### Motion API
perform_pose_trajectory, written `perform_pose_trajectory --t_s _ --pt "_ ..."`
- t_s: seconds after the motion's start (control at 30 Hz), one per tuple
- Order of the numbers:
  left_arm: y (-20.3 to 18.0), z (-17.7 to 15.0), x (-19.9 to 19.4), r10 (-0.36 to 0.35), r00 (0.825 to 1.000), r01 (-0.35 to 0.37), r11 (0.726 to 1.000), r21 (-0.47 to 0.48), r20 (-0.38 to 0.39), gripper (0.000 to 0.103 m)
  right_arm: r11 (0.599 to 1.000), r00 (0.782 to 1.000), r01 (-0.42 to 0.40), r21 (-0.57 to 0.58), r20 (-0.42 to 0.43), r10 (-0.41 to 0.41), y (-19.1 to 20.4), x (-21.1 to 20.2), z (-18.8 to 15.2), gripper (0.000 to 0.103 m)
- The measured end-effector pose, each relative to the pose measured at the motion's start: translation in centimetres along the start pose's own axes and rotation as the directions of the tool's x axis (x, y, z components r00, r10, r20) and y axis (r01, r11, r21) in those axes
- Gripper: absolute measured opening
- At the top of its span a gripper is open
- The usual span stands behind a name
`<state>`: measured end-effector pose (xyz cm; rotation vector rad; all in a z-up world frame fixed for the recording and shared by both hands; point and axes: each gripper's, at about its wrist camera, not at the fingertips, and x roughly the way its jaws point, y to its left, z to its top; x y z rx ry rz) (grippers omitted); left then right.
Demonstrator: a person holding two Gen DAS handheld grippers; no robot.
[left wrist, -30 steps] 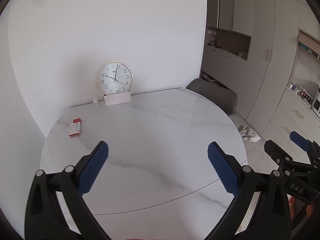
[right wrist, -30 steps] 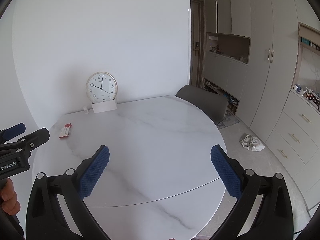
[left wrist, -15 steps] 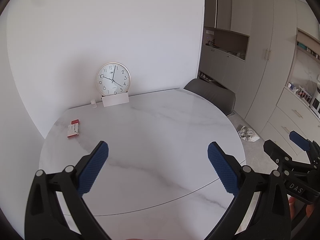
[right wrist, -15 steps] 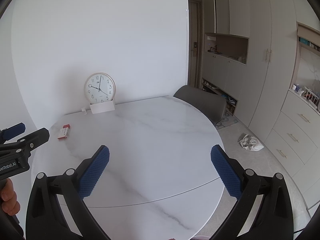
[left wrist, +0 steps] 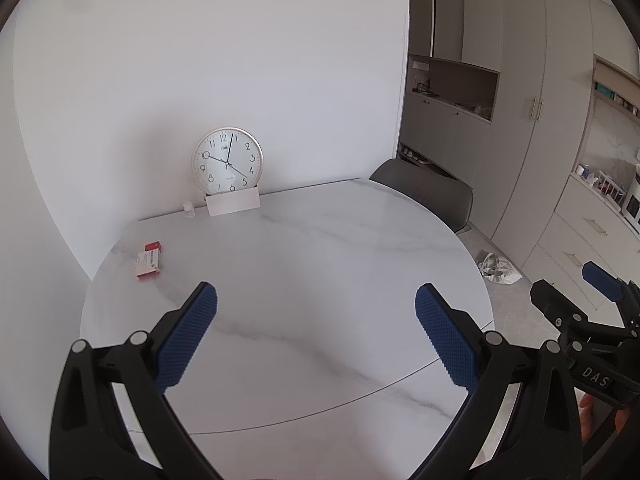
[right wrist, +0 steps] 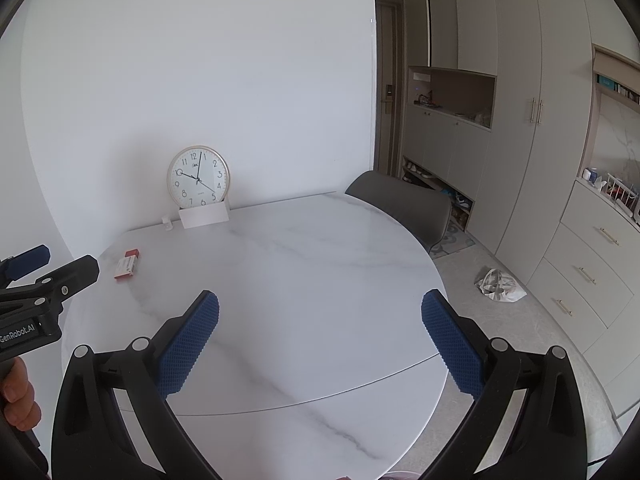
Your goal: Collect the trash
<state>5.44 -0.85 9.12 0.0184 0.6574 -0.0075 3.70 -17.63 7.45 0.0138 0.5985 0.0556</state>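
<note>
A crumpled white bag of trash (left wrist: 498, 267) lies on the floor right of the round marble table (left wrist: 320, 264); it also shows in the right wrist view (right wrist: 499, 285). A small red and white box (left wrist: 148, 263) lies on the table's left part, also in the right wrist view (right wrist: 127, 266). My left gripper (left wrist: 316, 320) is open and empty above the table's near side. My right gripper (right wrist: 320, 324) is open and empty, beside it to the right.
A round clock (left wrist: 227, 161) leans on the wall behind a white card (left wrist: 233, 203). A small clear item (left wrist: 189, 210) stands beside it. A grey chair (left wrist: 424, 196) is tucked at the table's far right. Cabinets and drawers (right wrist: 588, 272) line the right wall.
Both grippers have drifted slightly, so the scene has shifted a little in both views. Both grippers stay open.
</note>
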Motion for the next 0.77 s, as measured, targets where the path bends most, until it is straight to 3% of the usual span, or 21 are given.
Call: perform_pose_trajectory --t_s 0.77 --pt "0.14 -0.15 -0.05 -0.021 1.000 0.020 1.000 -0.007 -0.015 0.095 1.000 1.000 0.008 0.005 -0.001 -0.008 -0.64 -0.38 -0.23 0.101"
